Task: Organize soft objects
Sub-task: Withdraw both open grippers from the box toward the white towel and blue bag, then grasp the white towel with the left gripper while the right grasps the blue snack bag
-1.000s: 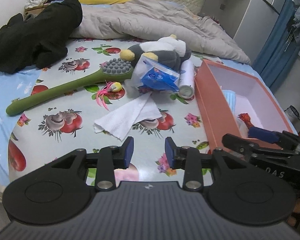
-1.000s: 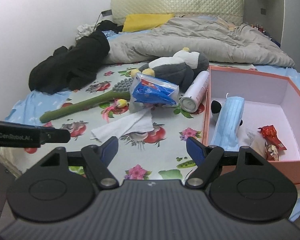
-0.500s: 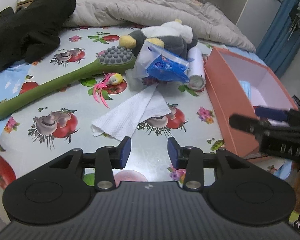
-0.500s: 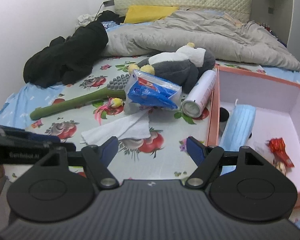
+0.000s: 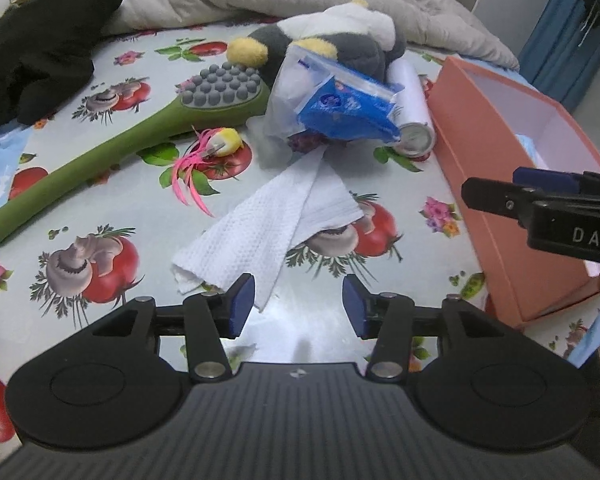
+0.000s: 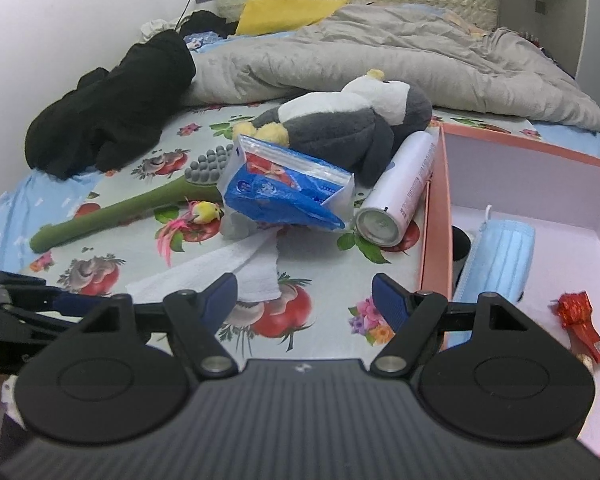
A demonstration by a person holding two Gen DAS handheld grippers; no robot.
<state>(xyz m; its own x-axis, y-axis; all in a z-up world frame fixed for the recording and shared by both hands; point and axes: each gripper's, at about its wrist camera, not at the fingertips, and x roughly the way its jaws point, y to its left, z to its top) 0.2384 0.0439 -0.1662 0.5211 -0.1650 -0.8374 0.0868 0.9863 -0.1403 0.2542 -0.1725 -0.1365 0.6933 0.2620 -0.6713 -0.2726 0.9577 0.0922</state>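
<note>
A crumpled white towel (image 5: 276,224) (image 6: 236,268) lies on the printed sheet just ahead of my left gripper (image 5: 298,306), whose jaws are opening with nothing between them. Behind it sit a blue tissue pack in a clear bag (image 5: 340,108) (image 6: 288,192), a grey-and-white plush penguin (image 5: 332,40) (image 6: 348,128) and a white spray can (image 5: 414,112) (image 6: 396,196). My right gripper (image 6: 304,300) stands open and holds nothing, near the pink box (image 6: 436,216) (image 5: 496,200). A blue face mask (image 6: 500,256) and a red wrapper (image 6: 580,320) lie in the box.
A green massage brush (image 5: 112,148) (image 6: 128,208) and a pink-feathered toy (image 5: 212,152) (image 6: 192,220) lie left of the towel. Black clothing (image 6: 112,108) and a grey duvet (image 6: 380,56) fill the far bed. The right gripper's finger (image 5: 540,204) juts in over the box.
Both grippers have moved forward and down toward the bed, so the towel and the box look larger. The left jaws have spread wider. The right jaws keep the same gap.
</note>
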